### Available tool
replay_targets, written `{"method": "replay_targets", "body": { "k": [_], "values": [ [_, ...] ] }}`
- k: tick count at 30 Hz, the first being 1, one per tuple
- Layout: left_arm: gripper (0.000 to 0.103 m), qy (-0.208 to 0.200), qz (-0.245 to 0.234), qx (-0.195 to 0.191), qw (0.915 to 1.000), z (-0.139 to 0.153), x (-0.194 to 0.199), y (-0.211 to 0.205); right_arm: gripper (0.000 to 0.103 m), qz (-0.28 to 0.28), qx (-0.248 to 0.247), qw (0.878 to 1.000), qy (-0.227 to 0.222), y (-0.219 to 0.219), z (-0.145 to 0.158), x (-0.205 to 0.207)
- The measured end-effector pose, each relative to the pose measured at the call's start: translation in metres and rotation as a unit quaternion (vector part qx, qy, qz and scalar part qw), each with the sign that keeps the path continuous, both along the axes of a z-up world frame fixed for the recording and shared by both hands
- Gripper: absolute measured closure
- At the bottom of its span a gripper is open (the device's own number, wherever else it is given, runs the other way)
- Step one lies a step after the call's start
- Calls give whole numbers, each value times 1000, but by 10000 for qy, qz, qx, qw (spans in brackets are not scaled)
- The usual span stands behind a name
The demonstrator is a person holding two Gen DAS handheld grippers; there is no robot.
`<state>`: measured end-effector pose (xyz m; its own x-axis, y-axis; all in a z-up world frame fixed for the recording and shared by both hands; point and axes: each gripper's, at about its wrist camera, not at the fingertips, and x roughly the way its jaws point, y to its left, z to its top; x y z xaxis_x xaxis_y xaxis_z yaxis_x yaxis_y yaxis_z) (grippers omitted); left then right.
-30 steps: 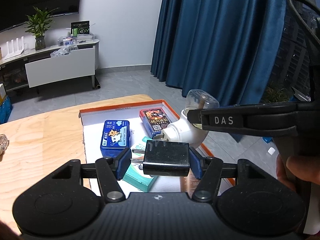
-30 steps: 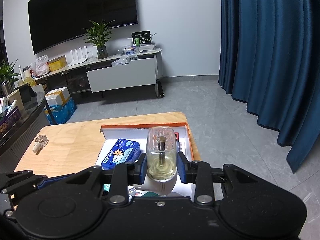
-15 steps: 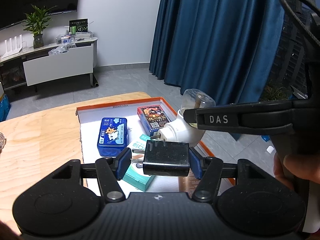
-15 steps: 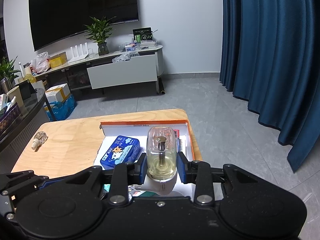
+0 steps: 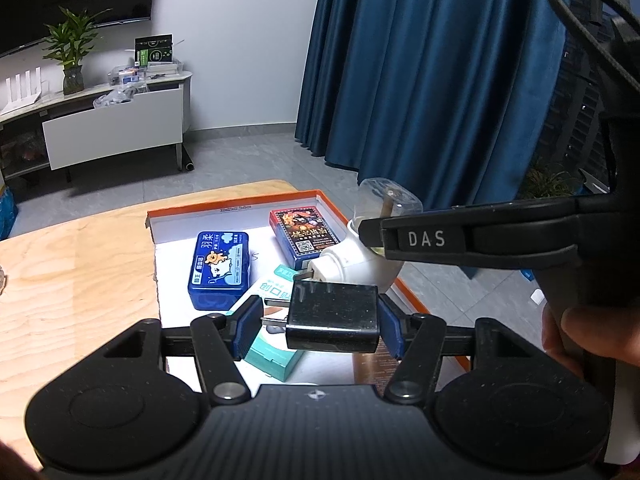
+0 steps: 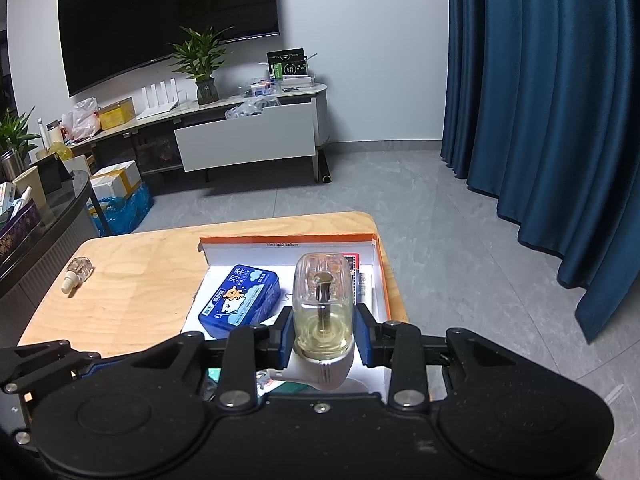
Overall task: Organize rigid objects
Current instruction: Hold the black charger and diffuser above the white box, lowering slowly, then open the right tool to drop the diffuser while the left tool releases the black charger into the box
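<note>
1. Ahead of me a large black wall-mounted television (image 6: 168, 20) hangs above a long white low media cabinet (image 6: 248, 142).
2. A leafy green potted plant (image 6: 202, 60) stands on that cabinet.
3. Heavy dark blue floor-length curtains (image 6: 552, 112) cover my right side.
4. Grey tiled floor (image 6: 460, 248) spreads between them.

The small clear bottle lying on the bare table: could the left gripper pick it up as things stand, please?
Probably not yet: the left gripper is shut on a black adapter, so its fingers are occupied, though nothing lies around the small bottle.
</note>
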<state>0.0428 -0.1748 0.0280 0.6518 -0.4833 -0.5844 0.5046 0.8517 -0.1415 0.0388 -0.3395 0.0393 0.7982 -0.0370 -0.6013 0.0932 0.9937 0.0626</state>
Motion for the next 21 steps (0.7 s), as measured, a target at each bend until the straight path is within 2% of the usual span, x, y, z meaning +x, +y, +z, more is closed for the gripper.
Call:
{"method": "replay_targets", "body": {
  "k": [21],
  "values": [
    [41,71,-35,-33,10000,-3,0,-2,64,92,-78,9996,236,2,-6,10]
  ]
}}
